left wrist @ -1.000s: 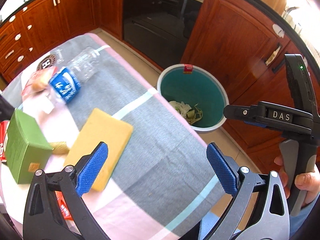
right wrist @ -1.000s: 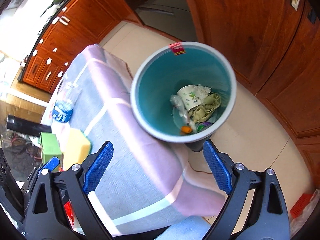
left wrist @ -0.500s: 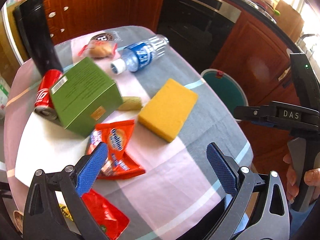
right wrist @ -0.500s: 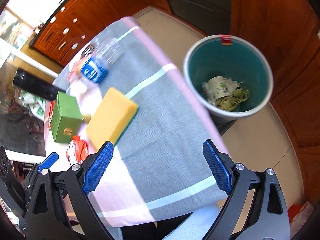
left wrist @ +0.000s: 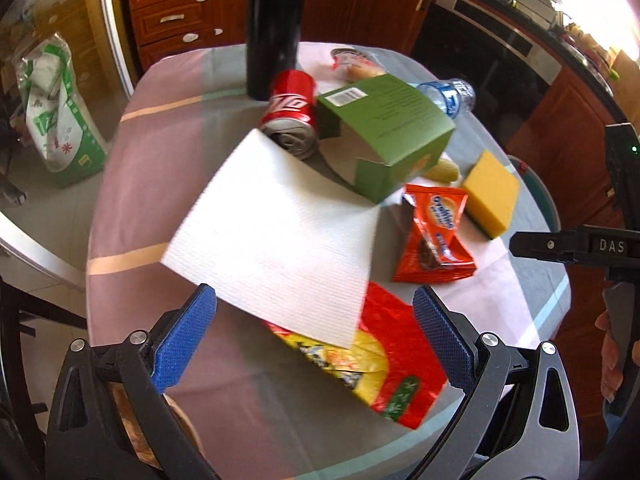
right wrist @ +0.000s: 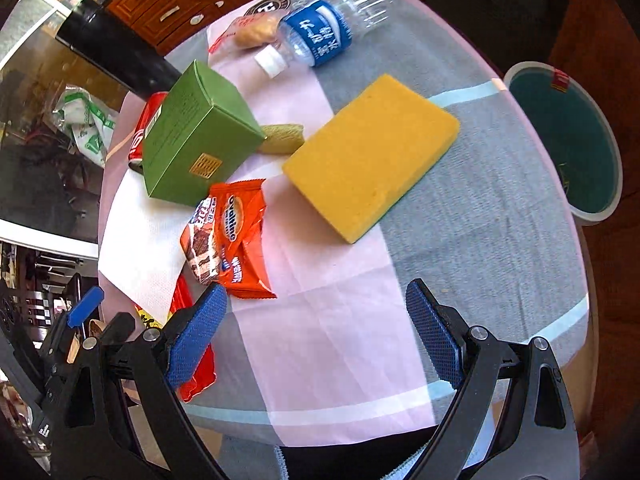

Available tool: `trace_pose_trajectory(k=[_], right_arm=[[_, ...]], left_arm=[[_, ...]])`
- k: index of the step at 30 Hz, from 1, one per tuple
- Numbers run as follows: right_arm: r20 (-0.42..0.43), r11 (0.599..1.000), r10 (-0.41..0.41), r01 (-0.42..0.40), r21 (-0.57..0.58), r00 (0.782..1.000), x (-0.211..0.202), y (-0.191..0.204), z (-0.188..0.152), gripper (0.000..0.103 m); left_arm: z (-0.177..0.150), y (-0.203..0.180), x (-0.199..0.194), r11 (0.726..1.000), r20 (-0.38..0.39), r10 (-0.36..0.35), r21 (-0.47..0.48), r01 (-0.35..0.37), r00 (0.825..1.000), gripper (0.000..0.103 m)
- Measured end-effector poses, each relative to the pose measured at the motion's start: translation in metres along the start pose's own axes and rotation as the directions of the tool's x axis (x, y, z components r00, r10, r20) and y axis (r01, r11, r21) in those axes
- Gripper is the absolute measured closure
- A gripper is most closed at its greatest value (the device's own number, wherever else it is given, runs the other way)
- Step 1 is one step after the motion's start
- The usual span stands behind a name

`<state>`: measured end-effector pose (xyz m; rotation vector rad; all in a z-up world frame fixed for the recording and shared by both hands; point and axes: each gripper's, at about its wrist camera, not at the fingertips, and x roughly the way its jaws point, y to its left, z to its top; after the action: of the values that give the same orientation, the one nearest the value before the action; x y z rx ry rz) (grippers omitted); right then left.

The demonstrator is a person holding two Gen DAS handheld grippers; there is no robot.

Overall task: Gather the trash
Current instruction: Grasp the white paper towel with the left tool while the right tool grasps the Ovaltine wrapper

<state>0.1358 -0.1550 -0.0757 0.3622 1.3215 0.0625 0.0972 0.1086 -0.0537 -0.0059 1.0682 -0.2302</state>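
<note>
1. Most of the job looks undone: the table (right wrist: 480, 216) is littered with a green box (right wrist: 196, 136), a yellow sponge (right wrist: 372, 156), an orange snack wrapper (right wrist: 236, 236), a plastic bottle (right wrist: 324, 32), a red can (left wrist: 292, 116), a white napkin (left wrist: 280, 232) and a red-and-yellow bag (left wrist: 384, 368).
2. The bin (right wrist: 600, 140) stands on the floor beside the table's right edge; what it holds cannot be made out here.
3. The left gripper (left wrist: 312, 340) hangs wide open over the napkin and bag, holding nothing.
4. The right gripper (right wrist: 316, 332) is also wide and empty, above bare cloth near the wrapper.
5. A second ago both cameras faced the bin, which already held some scraps; both have since swung back over the table's clutter.
</note>
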Motion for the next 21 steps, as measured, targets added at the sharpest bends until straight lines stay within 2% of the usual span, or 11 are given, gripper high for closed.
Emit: trace_pose_trajectory(k=[4,9,15,21], right_arm=[[-0.027,0.999,-0.01,0.009,-0.047,1.0,0.016,0.027,-0.002,0.016],[-0.054,0.995,-0.026,0.021,-0.093,0.998,0.033,0.056,0.001,0.016],[-0.079,0.995,-0.041,0.033,-0.099,0.996,0.052,0.072,0.01,0.016],[-0.101,0.997,-0.041,0.034,-0.076,0.994,0.064,0.07,0.013,0.016]], left_arm=[[0.007,0.034,0.001,0.999,-0.002,0.031,-0.021,-0.031,1.0,0.004],[0.019,0.06,0.013,0.999,-0.02,0.05,-0.001,-0.05,0.999,0.004],[0.033,0.072,0.03,1.0,-0.056,-0.005,-0.005,0.005,0.998,0.004],[0.041,0.068,0.045,0.999,-0.071,-0.035,0.023,0.037,0.997,0.004]])
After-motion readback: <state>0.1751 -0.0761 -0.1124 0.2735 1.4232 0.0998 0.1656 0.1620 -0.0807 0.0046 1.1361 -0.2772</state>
